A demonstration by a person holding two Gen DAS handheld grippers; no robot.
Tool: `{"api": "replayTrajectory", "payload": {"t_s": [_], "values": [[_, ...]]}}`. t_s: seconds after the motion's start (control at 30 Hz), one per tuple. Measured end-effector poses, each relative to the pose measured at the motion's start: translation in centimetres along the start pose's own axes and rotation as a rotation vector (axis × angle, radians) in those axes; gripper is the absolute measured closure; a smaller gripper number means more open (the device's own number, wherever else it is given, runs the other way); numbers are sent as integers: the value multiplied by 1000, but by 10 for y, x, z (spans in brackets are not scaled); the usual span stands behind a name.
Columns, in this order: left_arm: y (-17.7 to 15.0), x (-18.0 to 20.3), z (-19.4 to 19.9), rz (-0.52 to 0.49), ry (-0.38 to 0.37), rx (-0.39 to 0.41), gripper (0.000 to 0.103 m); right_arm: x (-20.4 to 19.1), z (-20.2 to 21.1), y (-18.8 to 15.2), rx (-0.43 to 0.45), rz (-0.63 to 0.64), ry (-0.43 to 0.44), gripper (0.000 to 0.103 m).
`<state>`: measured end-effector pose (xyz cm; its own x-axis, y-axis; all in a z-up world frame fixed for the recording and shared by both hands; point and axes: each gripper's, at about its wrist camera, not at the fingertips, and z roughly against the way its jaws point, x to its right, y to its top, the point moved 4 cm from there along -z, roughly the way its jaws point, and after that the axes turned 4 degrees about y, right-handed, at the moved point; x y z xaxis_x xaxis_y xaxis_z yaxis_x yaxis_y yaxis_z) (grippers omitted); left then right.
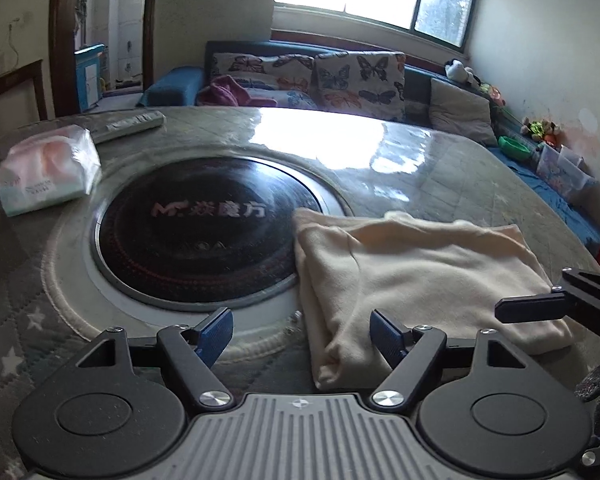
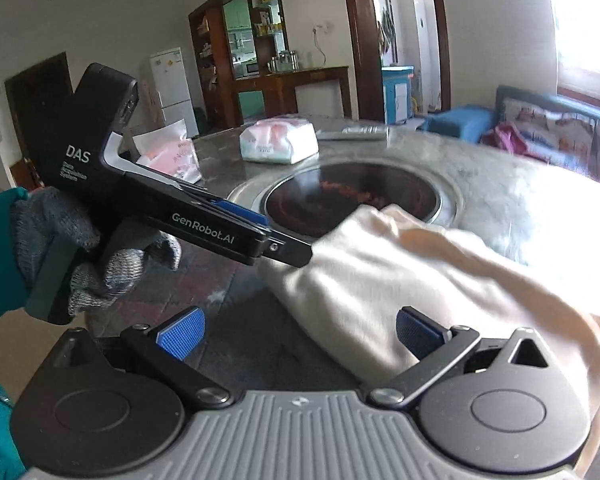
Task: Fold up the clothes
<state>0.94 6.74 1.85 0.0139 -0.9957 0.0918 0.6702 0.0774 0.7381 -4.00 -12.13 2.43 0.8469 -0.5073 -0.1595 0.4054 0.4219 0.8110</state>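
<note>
A cream garment [image 1: 420,280] lies folded on the round table [image 1: 440,168], to the right of the black heater disc [image 1: 204,232]. My left gripper [image 1: 302,334] is open and empty at the garment's near left corner, its right pad over the cloth edge. My right gripper [image 2: 300,334] is open and empty over the garment [image 2: 400,280]. The right gripper's fingers [image 1: 532,306] show at the garment's right edge in the left wrist view. The left gripper's body [image 2: 148,184], held by a gloved hand, reaches the cloth's left corner in the right wrist view.
A tissue pack [image 1: 46,170] and a remote control [image 1: 130,124] lie at the table's far left. A second pink packet [image 2: 168,156] lies near them. A sofa with butterfly cushions [image 1: 340,76] stands behind the table. A star-patterned cover [image 1: 16,288] drapes the near left rim.
</note>
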Motion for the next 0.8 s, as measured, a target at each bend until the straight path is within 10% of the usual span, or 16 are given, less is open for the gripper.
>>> {"api": "replayTrajectory", "payload": {"t_s": [0.53,0.8], "values": [[16,-27,-4,275,-102,-47,28,-48,-63,18,-145,382,-160,41],[17,-30,-19,440,-179,-107,23,-37,-55,27,-117,290,-156,87]]}}
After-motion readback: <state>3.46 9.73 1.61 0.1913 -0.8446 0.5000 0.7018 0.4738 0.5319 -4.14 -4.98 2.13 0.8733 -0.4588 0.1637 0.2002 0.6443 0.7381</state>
